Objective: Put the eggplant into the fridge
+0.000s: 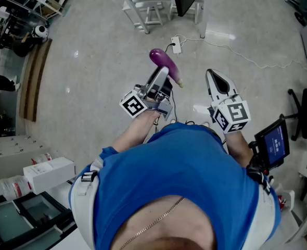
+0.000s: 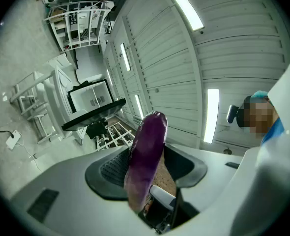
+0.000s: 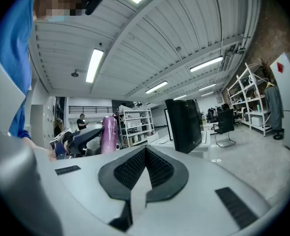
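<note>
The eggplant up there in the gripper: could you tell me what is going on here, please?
A person stands holding a gripper in each hand. The left gripper is clamped on a purple eggplant, held up above the floor. The right gripper is shut and empty beside it. No fridge reached yet.

Blue shirt (image 1: 179,165), thin neck chain (image 1: 153,222), black-and-white marker cubes (image 1: 133,105).

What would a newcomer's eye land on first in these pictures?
The purple eggplant, clamped in the left tool and poking up over the grey floor at the middle of the head view. Just right of it the right tool is shut on nothing, and the person's blue shirt fills the lower part.
</note>
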